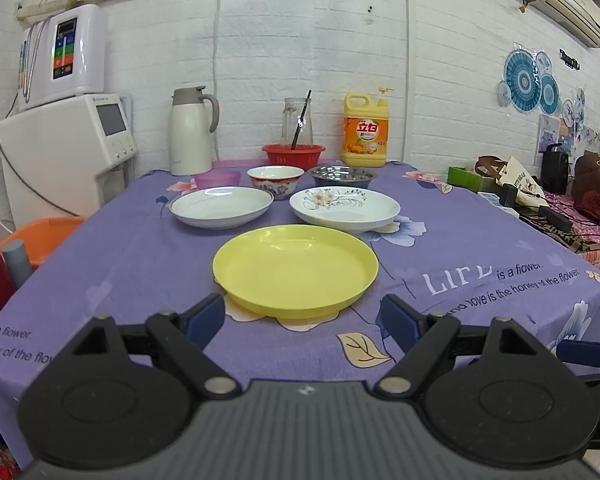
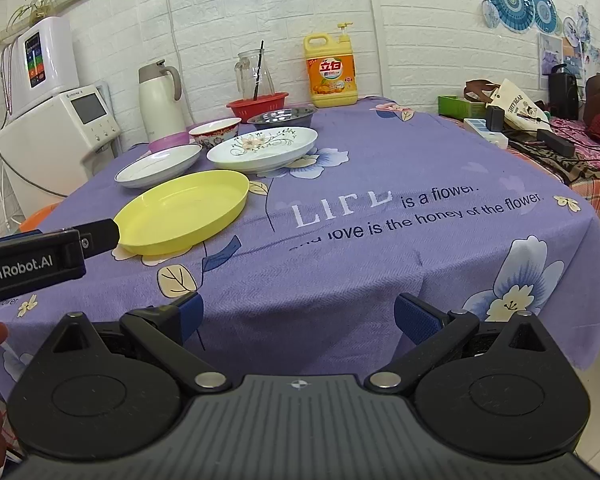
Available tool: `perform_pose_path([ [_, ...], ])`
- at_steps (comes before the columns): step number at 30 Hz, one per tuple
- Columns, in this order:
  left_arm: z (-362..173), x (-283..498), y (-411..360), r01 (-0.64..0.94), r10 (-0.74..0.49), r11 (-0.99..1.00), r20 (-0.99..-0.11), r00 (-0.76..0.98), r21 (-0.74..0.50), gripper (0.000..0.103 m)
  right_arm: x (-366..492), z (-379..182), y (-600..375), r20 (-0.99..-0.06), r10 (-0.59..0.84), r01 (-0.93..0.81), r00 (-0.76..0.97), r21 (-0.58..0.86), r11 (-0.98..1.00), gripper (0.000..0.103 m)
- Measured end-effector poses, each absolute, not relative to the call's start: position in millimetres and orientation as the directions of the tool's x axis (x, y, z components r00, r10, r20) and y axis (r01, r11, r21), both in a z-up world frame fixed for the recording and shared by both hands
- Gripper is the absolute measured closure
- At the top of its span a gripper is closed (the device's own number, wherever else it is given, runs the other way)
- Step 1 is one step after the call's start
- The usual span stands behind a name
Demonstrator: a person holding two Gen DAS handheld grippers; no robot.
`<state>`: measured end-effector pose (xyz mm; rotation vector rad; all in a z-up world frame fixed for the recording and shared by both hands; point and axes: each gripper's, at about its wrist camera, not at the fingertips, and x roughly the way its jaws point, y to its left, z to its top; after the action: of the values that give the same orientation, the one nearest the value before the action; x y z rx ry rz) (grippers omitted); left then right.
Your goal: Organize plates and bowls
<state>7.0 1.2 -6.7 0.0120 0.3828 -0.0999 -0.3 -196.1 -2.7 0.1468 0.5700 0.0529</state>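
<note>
Purple floral cloth is covering the bench, where dishes are being kept in loose rows. Nearest the front edge, the yellow plate is being approached by the left claw, whose jaws are being held wide apart just short of its near rim. Being plastic by its look, it is judged light, stiff and somewhat slippery, best pinched at the raised rim. Well to the right, the right claw is being held open too, gripping nothing.
</note>
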Motion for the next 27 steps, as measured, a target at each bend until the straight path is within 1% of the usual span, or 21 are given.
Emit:
perform_pose_path([
  [11,-6,7,0,0.101,-0.096,0.995,-0.378,0.921,-0.005,0.02,0,-5,-195,-0.537,0.093,-0.009,0.839,0.158,0.987,0.0],
  [15,-3,13,9,0.078,-0.087,0.996,-0.38,0.921,-0.038,0.02,0,-5,-195,-0.538,0.094,-0.009,0.838,0.158,0.987,0.0],
  [17,5,24,15,0.067,-0.086,0.996,-0.368,0.926,-0.063,0.02,1,-6,-194,-0.54,0.096,-0.01,0.836,0.16,0.987,0.0],
  [19,13,34,17,0.036,-0.058,0.997,-0.373,0.926,-0.065,0.02,2,-7,-194,-0.545,0.096,-0.009,0.833,0.161,0.987,0.0],
  [22,17,30,22,0.026,-0.049,0.997,-0.343,0.938,-0.07,0.02,4,-8,-194,-0.55,0.097,-0.01,0.83,0.16,0.987,0.0],
  [24,11,26,23,0.041,-0.064,0.997,-0.352,0.934,-0.072,0.019,3,-7,-196,-0.549,0.096,-0.007,0.83,0.163,0.987,0.0],
  [27,0,28,21,0.05,-0.072,0.997,-0.396,0.916,-0.067,0.019,3,-7,-196,-0.549,0.099,-0.005,0.83,0.17,0.985,0.0],
])
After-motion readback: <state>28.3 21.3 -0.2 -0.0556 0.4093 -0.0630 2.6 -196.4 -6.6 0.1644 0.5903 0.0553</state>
